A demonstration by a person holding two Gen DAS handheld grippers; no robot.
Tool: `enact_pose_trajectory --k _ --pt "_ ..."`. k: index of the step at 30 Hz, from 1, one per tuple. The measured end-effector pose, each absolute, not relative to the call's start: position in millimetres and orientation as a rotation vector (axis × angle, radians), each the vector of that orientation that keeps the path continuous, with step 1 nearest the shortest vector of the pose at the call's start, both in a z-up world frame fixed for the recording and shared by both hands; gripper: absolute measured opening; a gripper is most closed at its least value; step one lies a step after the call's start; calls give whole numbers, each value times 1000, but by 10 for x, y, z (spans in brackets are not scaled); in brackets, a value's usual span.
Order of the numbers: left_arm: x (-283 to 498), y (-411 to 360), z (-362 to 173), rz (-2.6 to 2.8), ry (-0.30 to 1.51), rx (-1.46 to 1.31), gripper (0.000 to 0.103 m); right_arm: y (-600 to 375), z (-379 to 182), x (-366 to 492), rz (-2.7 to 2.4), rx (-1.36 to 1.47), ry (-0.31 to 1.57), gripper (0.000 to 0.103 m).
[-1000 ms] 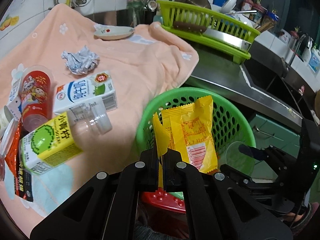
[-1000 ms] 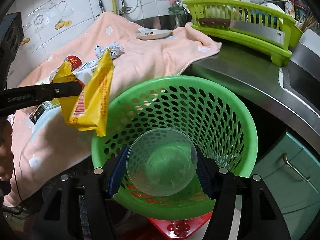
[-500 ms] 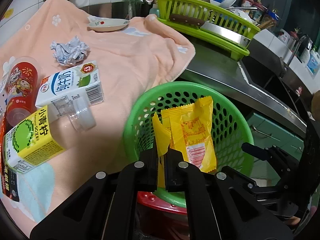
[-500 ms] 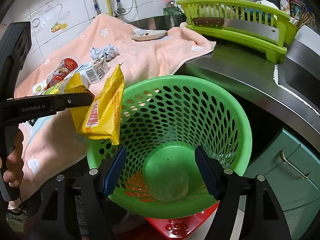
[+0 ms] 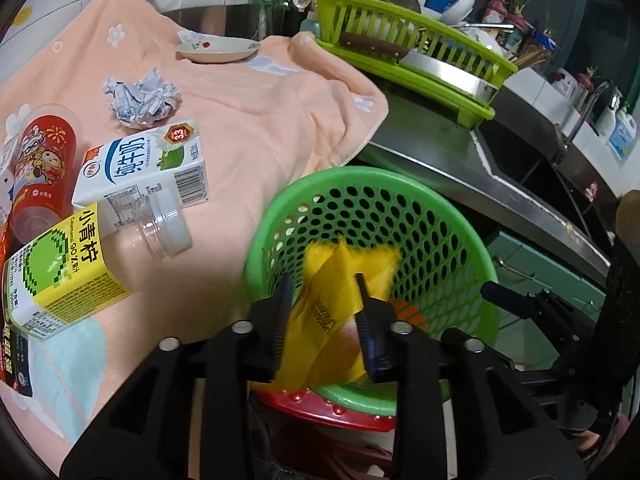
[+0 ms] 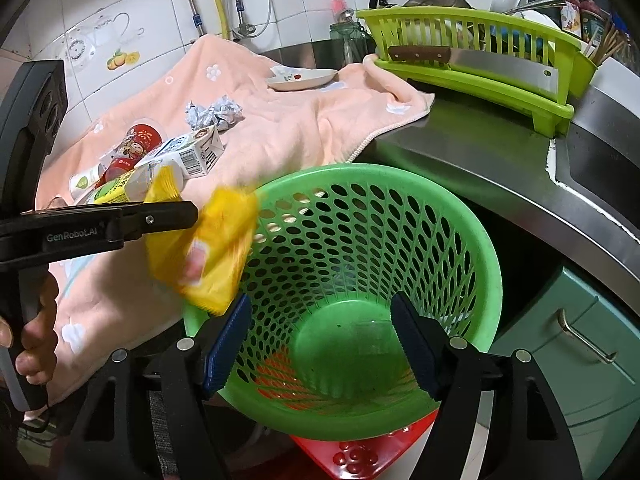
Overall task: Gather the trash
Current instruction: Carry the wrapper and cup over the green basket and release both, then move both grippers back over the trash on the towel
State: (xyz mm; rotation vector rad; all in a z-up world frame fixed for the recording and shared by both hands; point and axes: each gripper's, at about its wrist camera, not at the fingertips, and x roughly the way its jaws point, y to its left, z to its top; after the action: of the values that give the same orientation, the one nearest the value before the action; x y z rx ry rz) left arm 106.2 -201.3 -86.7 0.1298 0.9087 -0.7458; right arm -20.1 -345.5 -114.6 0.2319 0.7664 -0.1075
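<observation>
Trash lies on the peach towel [image 5: 256, 128] at my far left: a red cup [image 5: 38, 164], a white carton [image 5: 148, 170], a lime carton [image 5: 56, 276], a clear bottle [image 5: 164, 232] and a paper ball [image 5: 142, 98]. My left gripper [image 5: 322, 304] has just been opening its jaws; the yellow wrapper [image 5: 336, 300] sits blurred between them, loose, at the near left rim of the green basket [image 6: 440, 224]. Whether the pads touch it I cannot tell. My right gripper [image 6: 320, 344] stands wide open over the basket, gripping nothing. Farther right, a dish rack [image 6: 500, 64] with a cleaver [image 6: 480, 62] stands on the steel counter [image 6: 460, 148].
</observation>
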Motion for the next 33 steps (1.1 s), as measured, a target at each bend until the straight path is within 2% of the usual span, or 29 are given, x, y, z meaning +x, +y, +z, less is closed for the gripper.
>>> enact_pose_trajectory --k 8,15,33 --pt "1034 -2008 -842 -754 900 127 37 -3451 -1116 -224 -111 235 756 70" --pt "1021 -1880 -781 -739 884 125 37 -3436 -1108 -173 -98 241 759 70" --pt "1239 -624 -387 -492 831 81 38 -2789 -680 443 213 21 755 70"
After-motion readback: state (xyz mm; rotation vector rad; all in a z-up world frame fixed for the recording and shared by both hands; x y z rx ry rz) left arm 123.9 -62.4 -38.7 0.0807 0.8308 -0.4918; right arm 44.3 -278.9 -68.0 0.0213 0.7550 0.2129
